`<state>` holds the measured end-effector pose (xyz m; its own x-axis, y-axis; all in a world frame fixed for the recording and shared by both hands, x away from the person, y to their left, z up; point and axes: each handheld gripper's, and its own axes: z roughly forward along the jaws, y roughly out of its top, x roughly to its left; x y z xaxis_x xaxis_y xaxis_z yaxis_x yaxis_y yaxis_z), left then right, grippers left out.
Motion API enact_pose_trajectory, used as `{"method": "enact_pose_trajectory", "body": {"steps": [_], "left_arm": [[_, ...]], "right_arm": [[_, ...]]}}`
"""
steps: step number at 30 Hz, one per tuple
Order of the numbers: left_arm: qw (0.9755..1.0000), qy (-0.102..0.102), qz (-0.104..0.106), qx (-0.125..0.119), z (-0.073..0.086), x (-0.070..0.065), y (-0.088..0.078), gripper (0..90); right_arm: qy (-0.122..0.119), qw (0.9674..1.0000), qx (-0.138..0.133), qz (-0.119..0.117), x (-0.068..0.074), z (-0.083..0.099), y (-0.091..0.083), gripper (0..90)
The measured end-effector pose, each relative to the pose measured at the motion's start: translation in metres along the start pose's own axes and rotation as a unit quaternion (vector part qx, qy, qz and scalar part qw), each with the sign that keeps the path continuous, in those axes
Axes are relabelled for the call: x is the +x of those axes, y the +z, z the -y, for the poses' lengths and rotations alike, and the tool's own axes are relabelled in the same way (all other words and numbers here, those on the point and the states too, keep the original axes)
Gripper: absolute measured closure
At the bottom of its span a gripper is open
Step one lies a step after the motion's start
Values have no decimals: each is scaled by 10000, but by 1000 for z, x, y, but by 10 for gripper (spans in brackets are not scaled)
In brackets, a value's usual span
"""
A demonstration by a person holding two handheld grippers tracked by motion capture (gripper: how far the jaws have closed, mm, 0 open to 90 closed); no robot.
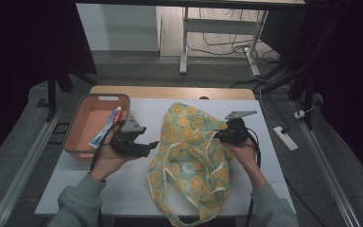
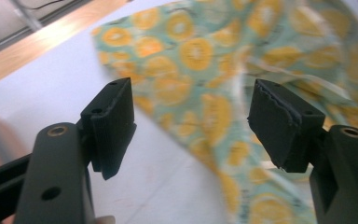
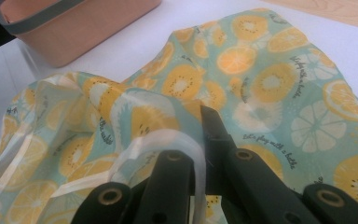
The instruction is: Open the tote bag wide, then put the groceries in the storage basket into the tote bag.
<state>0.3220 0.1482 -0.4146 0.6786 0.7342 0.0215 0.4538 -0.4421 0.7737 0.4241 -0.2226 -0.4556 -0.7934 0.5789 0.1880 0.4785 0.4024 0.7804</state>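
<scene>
A fruit-print cloth bag lies spread across the middle of the white table. My right gripper is shut on the bag's right edge, and its jaws pinch the cloth and a pale handle strap. My left gripper hovers at the bag's left edge, open, with nothing between its pads. Past those pads the bag's cloth shows blurred. A toothpaste tube rests in the pink basket at the left.
The pink basket stands left of the bag on the table. A wooden strip runs along the table's far edge. Table legs and cables lie on the floor behind, a power strip at the right.
</scene>
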Motion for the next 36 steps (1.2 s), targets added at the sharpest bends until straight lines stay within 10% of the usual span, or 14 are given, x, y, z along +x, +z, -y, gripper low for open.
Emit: {"method": "enact_pose_trajectory", "body": {"steps": [16, 22, 26, 36], "left_arm": [[9940, -792, -710, 240, 1, 79, 3, 312], [9875, -1004, -1100, 519, 15, 104, -1, 307], [9785, -1168, -1505, 785, 26, 121, -2, 307], [9689, -1463, -1447, 1377, 46, 145, 21, 294]], "right_arm": [[48, 10000, -17, -19, -2, 2, -3, 894], [65, 10000, 10, -29, -1, 3, -1, 894], [40, 10000, 49, -43, 0, 3, 1, 894], [34, 9999, 100, -17, 0, 4, 3, 894]]}}
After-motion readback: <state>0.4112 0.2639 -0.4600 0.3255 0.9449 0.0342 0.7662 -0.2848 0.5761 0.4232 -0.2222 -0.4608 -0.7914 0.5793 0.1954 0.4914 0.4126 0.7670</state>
